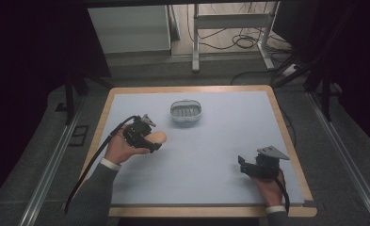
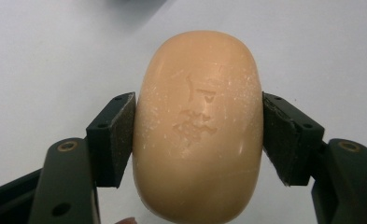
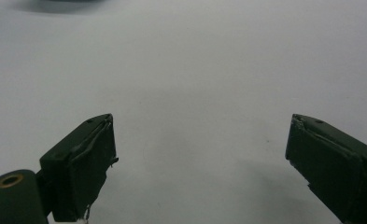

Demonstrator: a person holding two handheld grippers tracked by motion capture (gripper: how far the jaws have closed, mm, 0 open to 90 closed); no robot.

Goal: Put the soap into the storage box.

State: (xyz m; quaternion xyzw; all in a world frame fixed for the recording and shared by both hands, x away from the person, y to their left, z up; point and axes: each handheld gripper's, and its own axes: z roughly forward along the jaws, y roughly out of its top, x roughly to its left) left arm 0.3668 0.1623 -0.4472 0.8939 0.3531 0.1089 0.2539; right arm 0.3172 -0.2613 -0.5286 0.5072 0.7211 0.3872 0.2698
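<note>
Peach, oval, waxy soap bar [image 2: 197, 126] sits clamped in left hand-held gripper [image 2: 197, 135]; right hand-held gripper [image 3: 200, 158] gapes empty.

Peach oval soap bar [image 2: 197, 126] — embossed, white-flecked, left of table.

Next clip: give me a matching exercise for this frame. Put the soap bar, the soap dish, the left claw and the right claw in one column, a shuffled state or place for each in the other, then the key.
Things:
1. soap bar
2. soap dish
3. left claw
4. right claw

States or places:
A. jaws wide apart, nothing between them, over bare table
B. peach-coloured, pinched at both sides by black pads
C. shut on a rounded bar, at the table's left side
D. empty, grey, slatted, at the far middle of the table

Pairs: 1-B, 2-D, 3-C, 4-A
</note>
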